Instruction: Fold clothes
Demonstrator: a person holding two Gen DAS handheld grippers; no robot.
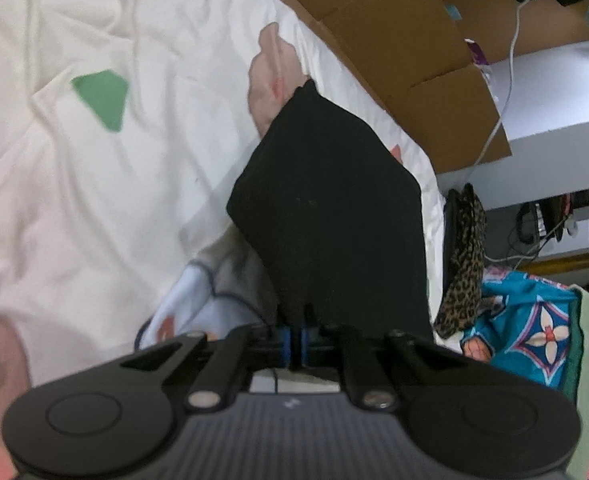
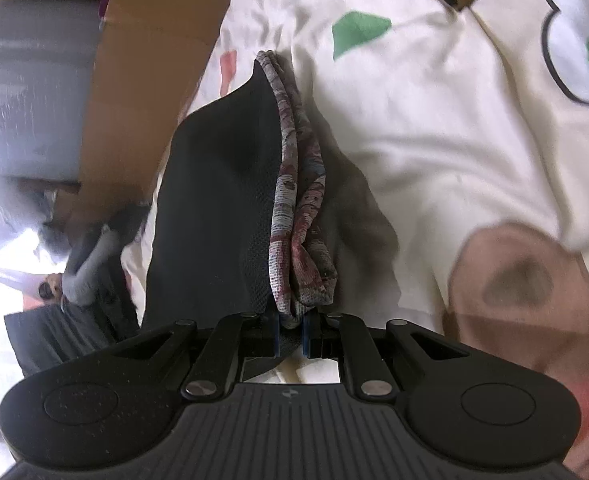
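Observation:
A black garment point(image 1: 326, 200) hangs lifted above a cream printed bedsheet point(image 1: 94, 180), stretching away from my left gripper point(image 1: 297, 320). That gripper is shut on the garment's near edge, its blue pads pinching the cloth. In the right wrist view the same black garment point(image 2: 214, 200) shows a grey-and-red patterned band point(image 2: 302, 200) folded along its right side. My right gripper point(image 2: 290, 320) is shut on the bunched end of that band and the black cloth. The garment's far end touches the bedsheet point(image 2: 434, 120).
Brown cardboard boxes point(image 1: 394, 40) run along the bed's far side, with a white cable point(image 1: 510, 60) over them. A leopard-print item point(image 1: 464, 256) and teal patterned fabric point(image 1: 534, 340) lie off the bed's right edge. Cardboard point(image 2: 142, 80) borders the bed's left in the right wrist view.

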